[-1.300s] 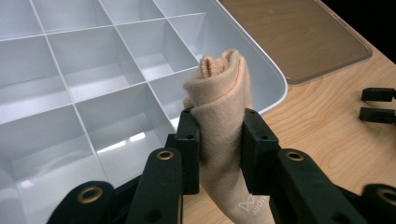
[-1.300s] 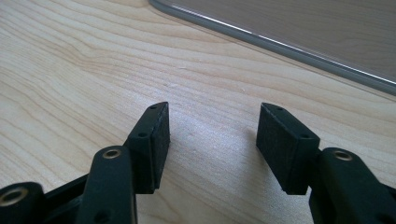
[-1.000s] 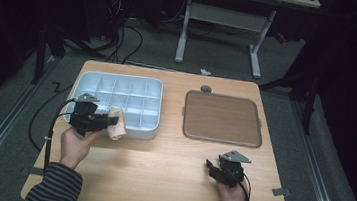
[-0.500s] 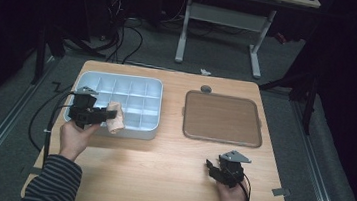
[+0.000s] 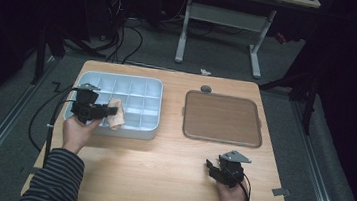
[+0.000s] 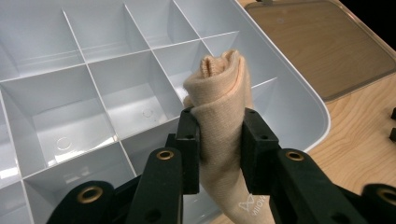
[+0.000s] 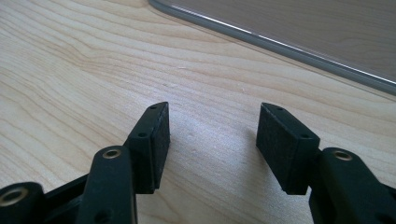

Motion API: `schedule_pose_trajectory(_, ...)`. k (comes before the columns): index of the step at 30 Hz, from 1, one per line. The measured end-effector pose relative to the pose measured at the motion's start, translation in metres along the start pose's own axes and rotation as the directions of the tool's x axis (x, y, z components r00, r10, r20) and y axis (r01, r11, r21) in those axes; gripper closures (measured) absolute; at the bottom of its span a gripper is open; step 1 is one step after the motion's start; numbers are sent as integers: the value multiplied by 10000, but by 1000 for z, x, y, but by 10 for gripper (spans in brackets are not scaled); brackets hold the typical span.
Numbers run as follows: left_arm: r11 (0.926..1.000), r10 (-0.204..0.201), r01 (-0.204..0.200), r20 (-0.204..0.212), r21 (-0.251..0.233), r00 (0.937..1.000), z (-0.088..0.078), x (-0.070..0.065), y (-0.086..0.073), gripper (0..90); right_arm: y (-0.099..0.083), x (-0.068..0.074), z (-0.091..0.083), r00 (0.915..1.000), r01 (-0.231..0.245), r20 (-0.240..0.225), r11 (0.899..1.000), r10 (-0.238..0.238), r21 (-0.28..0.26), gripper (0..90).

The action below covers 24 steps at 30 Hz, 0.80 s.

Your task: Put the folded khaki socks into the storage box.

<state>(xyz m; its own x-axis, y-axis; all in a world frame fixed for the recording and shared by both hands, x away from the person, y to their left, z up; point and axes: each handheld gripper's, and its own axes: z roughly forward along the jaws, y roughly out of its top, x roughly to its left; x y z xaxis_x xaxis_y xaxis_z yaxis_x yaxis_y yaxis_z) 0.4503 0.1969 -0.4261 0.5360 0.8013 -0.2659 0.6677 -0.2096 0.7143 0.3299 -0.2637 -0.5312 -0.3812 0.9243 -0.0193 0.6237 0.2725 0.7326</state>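
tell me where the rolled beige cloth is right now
The rolled beige cloth is clamped in the left gripper, held over the near right compartments of the white divided tray, at the table's left.

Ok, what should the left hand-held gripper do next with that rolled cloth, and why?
Probably lower the cloth into a cell of the tray below it. The left hand-held gripper grips it above the tray's near edge, and the cells look empty.

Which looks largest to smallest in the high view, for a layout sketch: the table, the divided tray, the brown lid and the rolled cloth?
1. Table.
2. and 3. Divided tray and brown lid: too alike to rank.
4. Rolled cloth, clamped in the left gripper.
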Motion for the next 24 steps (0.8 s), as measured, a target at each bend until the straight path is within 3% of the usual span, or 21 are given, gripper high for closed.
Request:
schedule_pose_trajectory(12,9989,-331,332,-29,325,9994,13,12,0,719,0,0,0,10000,-18,15,10000,18,4,446)
schedule_pose_trajectory(24,9953,-367,377,-123,887,9992,28,18,-5,719,0,0,0,10000,-31,22,10000,31,2,446)
